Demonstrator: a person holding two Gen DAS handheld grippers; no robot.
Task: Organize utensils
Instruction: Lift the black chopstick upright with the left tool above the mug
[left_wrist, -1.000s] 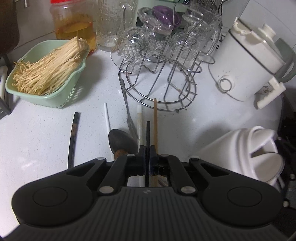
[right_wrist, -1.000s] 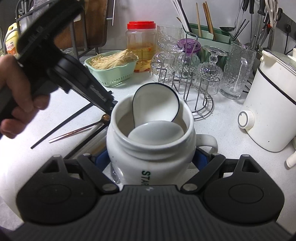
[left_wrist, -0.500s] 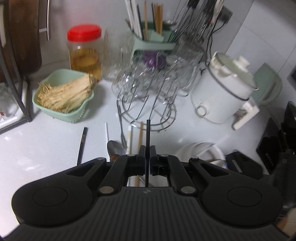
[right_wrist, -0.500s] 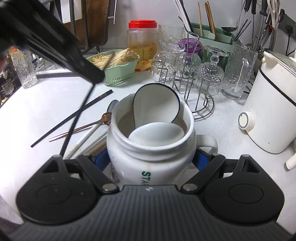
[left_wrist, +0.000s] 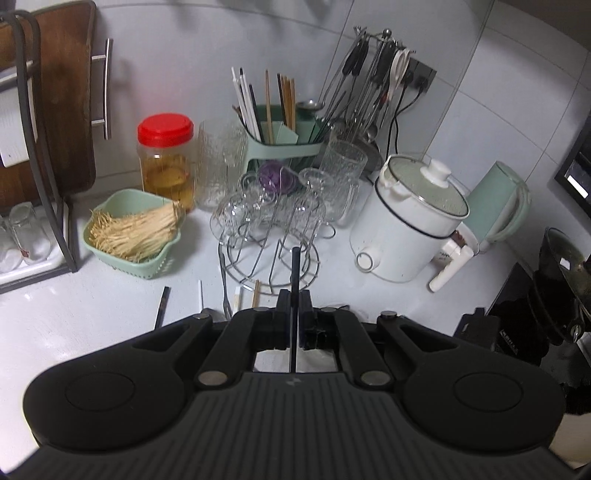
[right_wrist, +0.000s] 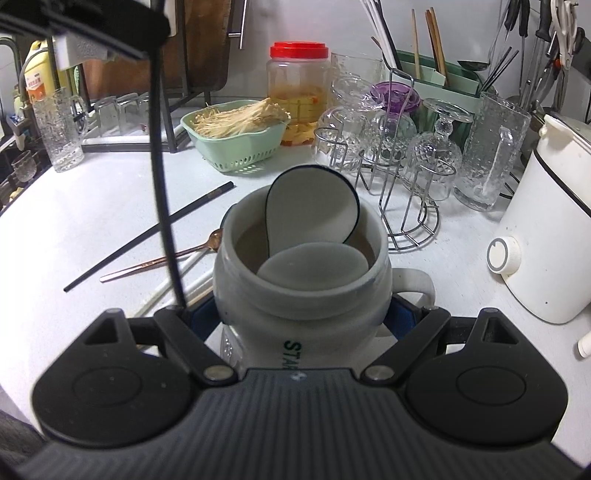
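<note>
My left gripper (left_wrist: 294, 300) is shut on a black chopstick (left_wrist: 294, 273), held well above the white counter (left_wrist: 92, 314). In the right wrist view this chopstick (right_wrist: 162, 192) hangs down from the left gripper (right_wrist: 85, 22) at the top left. My right gripper (right_wrist: 303, 314) is shut on a white mug (right_wrist: 295, 306) with two ceramic spoons (right_wrist: 314, 214) in it. Another black chopstick (right_wrist: 147, 236), a copper spoon (right_wrist: 162, 258) and white chopsticks (right_wrist: 173, 284) lie on the counter left of the mug. A green utensil holder (left_wrist: 284, 147) with chopsticks stands at the back.
A wire rack of upturned glasses (left_wrist: 273, 221) stands mid-counter. A green basket of enoki mushrooms (left_wrist: 133, 236) and a red-lidded jar (left_wrist: 166, 162) are at the left. A white cooker (left_wrist: 406, 229), a green kettle (left_wrist: 498, 203) and hanging tools (left_wrist: 369, 85) are at the right.
My left gripper has risen off the counter with the black chopstick, so the back wall and holder have come into its view. The right gripper and mug have stayed put.
</note>
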